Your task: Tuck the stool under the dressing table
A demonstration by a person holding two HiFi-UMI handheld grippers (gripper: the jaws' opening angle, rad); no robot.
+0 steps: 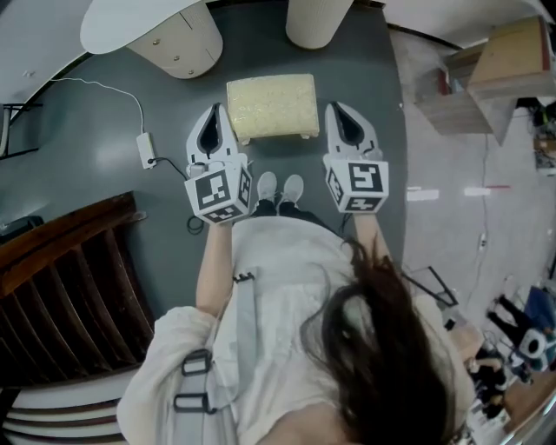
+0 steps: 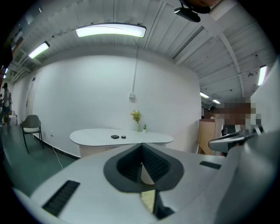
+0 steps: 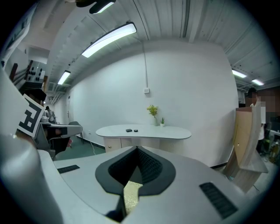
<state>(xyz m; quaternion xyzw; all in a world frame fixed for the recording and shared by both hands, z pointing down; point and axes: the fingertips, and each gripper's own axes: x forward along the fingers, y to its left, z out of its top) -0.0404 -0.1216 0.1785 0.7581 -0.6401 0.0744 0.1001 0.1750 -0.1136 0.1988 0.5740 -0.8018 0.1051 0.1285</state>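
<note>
Left gripper [image 1: 216, 113] and right gripper [image 1: 339, 109], both with fingers fully closed and holding nothing, flank the stool [image 1: 272, 106] lying between the fingertips, short of the table [image 1: 122, 26]; an unequal push would probably turn it against the drawer base [image 1: 181, 48].

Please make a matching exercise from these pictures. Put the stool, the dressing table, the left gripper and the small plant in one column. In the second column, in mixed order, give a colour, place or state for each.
Column one:
1 stool
2 dressing table
3 left gripper
4 plant

Column two:
A jaws shut, nothing held
B stands on the table top
C cream-yellow seat
D white, oval top

Pairs: 1-C, 2-D, 3-A, 4-B
</note>
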